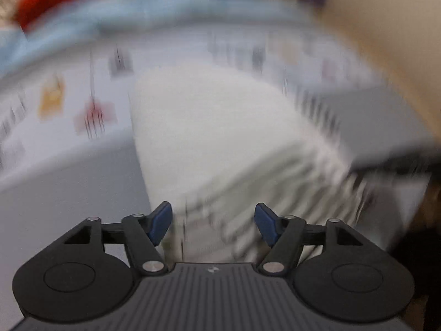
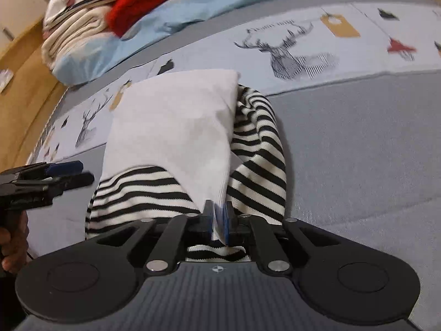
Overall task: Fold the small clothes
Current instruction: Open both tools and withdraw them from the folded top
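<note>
A white garment (image 2: 171,127) lies on the bed, folded over a black-and-white striped part (image 2: 256,149) that shows along its right side and near edge. My right gripper (image 2: 219,218) is shut on the near edge of the white fabric, which is pinched between the blue pads. My left gripper (image 2: 77,172) hovers just left of the garment, apart from it. The left wrist view is heavily blurred. There the left gripper (image 1: 212,212) stands open above the white garment (image 1: 209,127), with nothing between its fingers.
The bedspread (image 2: 358,151) is grey with a pale band of deer prints (image 2: 286,52). Far behind lie a light-blue blanket (image 2: 193,2), a red garment (image 2: 143,2) and a stack of clothes (image 2: 71,35). Wooden floor (image 2: 24,82) shows left. A hand (image 2: 13,245) holds the left gripper.
</note>
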A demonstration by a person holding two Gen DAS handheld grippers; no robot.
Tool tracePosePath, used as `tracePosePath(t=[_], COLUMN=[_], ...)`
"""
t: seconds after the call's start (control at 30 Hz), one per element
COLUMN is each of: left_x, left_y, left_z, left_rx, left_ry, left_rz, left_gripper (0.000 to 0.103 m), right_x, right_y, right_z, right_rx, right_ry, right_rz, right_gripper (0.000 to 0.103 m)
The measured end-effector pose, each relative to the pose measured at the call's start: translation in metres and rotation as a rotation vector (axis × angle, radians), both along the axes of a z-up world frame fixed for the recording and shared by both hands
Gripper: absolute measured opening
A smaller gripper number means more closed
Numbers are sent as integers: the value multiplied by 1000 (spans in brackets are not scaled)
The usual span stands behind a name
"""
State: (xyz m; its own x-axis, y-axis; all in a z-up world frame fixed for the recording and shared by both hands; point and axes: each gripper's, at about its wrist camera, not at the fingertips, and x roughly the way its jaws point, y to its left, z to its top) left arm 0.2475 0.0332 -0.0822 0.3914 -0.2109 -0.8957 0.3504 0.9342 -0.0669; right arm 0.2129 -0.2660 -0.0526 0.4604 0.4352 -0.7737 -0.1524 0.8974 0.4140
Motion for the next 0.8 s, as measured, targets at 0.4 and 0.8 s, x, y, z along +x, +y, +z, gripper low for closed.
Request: tracePosePath(t=[0.4,0.8], left_x=[-106,-216], left_y=[-14,-24], left_z=[98,86], left_rx=[-43,-51], left_ry=[-325,-360], left_rz=[227,454], left_gripper=[93,99], right_x=[-56,-176], right_y=[7,46], right_z=[42,75], right_rx=[-324,-341], right_ry=[-246,-383], right_rz=[-27,-92], right_gripper=[60,81])
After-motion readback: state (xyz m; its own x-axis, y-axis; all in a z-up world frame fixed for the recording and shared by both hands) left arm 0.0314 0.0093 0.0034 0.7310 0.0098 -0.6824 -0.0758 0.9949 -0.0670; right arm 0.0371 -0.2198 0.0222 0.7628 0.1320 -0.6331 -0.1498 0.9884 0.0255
